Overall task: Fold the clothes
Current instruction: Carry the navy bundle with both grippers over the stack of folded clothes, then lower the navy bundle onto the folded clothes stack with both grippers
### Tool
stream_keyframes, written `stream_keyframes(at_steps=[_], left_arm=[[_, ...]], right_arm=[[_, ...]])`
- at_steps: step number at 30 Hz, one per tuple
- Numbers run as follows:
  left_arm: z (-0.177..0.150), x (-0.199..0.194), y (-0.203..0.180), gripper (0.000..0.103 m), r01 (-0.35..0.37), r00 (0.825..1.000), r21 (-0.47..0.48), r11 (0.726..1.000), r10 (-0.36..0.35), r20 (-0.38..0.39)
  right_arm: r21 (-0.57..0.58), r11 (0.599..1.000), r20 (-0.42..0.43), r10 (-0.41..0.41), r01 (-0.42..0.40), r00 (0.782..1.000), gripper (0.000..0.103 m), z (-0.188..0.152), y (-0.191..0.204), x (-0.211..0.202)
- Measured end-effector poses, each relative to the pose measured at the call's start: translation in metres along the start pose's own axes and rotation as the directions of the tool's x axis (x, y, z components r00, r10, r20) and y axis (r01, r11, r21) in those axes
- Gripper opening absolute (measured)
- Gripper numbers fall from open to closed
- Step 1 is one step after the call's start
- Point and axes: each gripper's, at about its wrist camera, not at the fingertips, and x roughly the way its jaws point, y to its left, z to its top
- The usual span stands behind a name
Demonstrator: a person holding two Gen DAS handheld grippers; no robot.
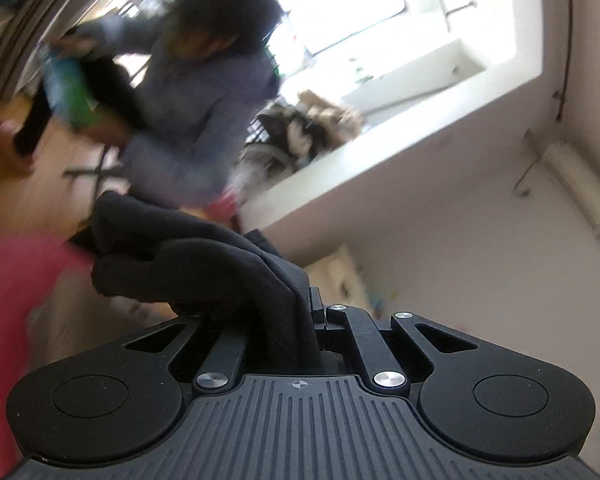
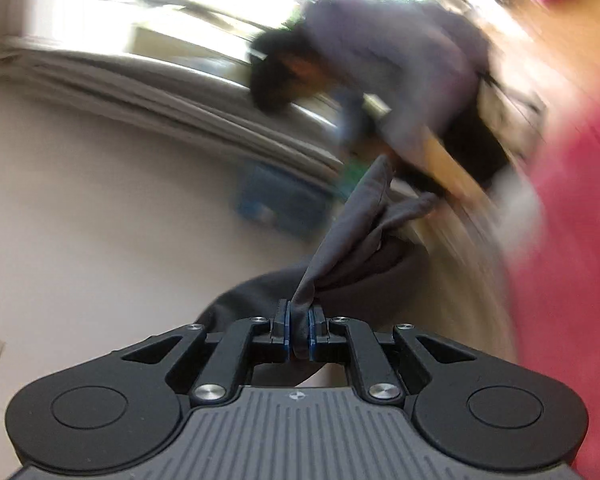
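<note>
A dark grey garment hangs bunched over my left gripper, which is shut on its cloth; the cloth hides the left finger. In the right wrist view my right gripper is shut on another part of the dark grey garment, pinched between the blue pads. The cloth stretches up and away from the fingers. Both grippers are raised and tilted, with the room seen sideways and blurred.
A person in a grey top bends over nearby, also in the right wrist view. Pink fabric lies at the left, and at the right in the other view. A white wall with window ledge and curtains surround.
</note>
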Motion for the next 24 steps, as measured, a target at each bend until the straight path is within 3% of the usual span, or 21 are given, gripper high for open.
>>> stream_keyframes(at_steps=[2,5,10,13,17,24], left_arm=[[-0.038,-0.002,0.032,0.003,-0.067,0.996,0.012,0.998,0.067,-0.060],[-0.081,-0.003,0.065,0.003,-0.138,0.983,0.045,0.989,0.142,-0.119],[-0.088,-0.014,0.077,0.003,-0.134,0.986,0.011,0.991,0.134,-0.097],[-0.082,-0.017,0.066,0.003,-0.083,0.993,0.036,0.996,0.086,-0.085],[-0.071,-0.004,0.062,0.003,-0.067,0.993,0.036,0.997,0.070,-0.096],[-0.059,0.003,0.045,0.003,0.016,0.998,0.022,1.000,-0.015,-0.059]], right_arm=[[0.123,0.990,-0.054,-0.069,0.075,0.996,0.009,-0.032,-0.042,0.005],[0.191,0.978,-0.059,-0.076,0.085,0.995,0.009,-0.053,-0.067,0.004],[0.097,0.993,0.001,-0.061,0.060,0.998,0.009,-0.038,-0.041,-0.011],[0.071,0.996,0.017,-0.052,0.051,0.999,0.009,-0.030,-0.032,-0.018],[0.094,0.994,0.008,-0.056,0.055,0.998,0.009,-0.014,-0.029,-0.017],[0.003,0.999,0.048,-0.040,0.040,0.998,0.009,-0.008,-0.008,-0.035]])
